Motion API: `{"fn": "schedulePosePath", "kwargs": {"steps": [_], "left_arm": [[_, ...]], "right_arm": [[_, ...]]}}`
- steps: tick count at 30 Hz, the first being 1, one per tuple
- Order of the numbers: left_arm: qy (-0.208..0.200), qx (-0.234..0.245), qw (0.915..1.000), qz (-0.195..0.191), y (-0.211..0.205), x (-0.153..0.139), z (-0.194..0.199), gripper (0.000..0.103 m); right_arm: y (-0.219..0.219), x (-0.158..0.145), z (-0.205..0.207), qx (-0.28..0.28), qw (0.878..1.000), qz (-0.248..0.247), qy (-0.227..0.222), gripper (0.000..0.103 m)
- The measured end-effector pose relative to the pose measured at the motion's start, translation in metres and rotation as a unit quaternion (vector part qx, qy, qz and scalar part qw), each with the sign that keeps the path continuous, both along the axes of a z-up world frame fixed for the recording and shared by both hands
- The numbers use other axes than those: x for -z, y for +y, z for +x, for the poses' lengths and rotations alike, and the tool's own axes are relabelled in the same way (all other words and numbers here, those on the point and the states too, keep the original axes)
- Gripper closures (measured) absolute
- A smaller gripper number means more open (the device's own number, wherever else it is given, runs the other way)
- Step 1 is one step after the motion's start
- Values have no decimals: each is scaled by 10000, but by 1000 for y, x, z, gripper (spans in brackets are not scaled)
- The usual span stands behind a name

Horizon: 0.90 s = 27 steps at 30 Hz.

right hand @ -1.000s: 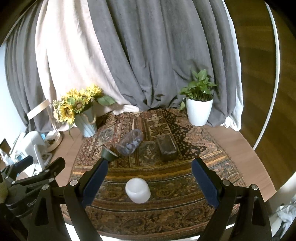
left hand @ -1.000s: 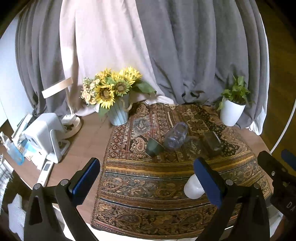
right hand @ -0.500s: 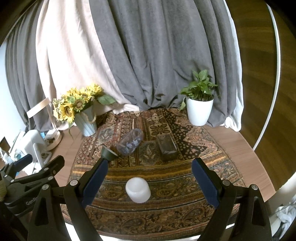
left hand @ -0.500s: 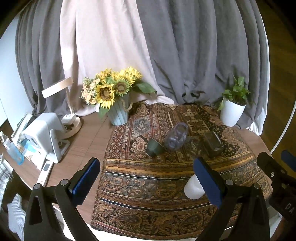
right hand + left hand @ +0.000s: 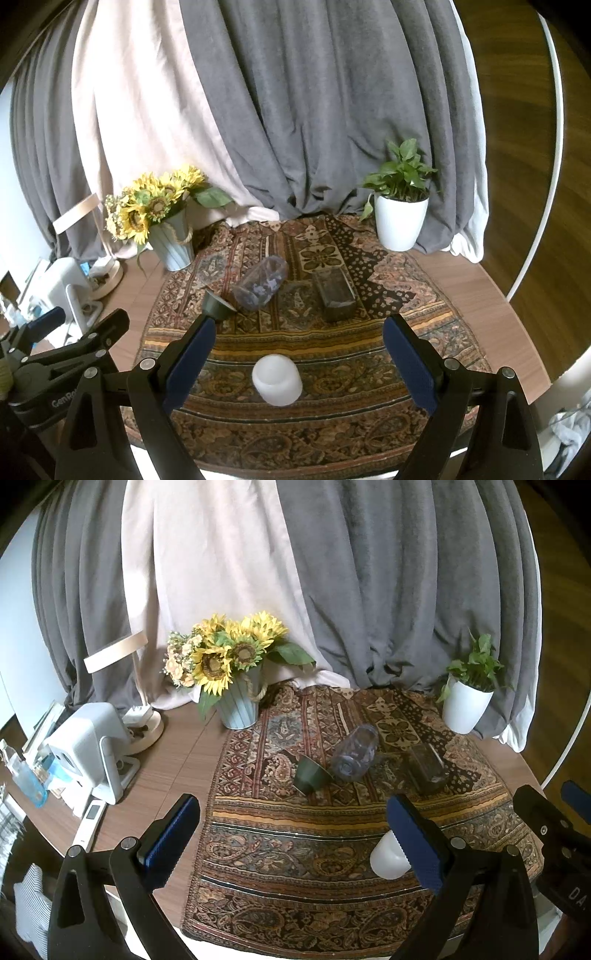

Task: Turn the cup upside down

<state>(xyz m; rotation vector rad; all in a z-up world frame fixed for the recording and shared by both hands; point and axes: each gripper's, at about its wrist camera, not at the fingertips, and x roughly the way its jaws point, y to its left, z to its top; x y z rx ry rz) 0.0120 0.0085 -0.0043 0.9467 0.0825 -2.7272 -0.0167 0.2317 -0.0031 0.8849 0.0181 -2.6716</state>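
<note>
Jaws on both the left gripper (image 5: 291, 834) and the right gripper (image 5: 299, 354) stand wide apart, holding nothing. Between the right gripper's blue pads (image 5: 406, 363) sits the white cup (image 5: 277, 380), rim up, on the patterned rug (image 5: 332, 435), toward 6 o'clock from the clear jar (image 5: 260, 282).

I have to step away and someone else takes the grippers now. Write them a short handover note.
Left gripper: open, empty, hovering at the near edge of the patterned rug.
Right gripper: open, empty, lined up behind the white frosted cup.
The cup stands on the rug between the right fingers, untouched.
Done: approach only. Left: grasp the cup, flip it upside down, set it down.
</note>
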Motion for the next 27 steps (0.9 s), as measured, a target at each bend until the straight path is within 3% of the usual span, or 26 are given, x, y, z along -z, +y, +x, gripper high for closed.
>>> {"fn": "schedulePosePath", "kwargs": {"steps": [27], "left_arm": [[-40, -80, 9999, 63, -5, 2, -3, 0]], "right_arm": [[-1, 3, -3, -32, 10000, 4, -15, 11]]}}
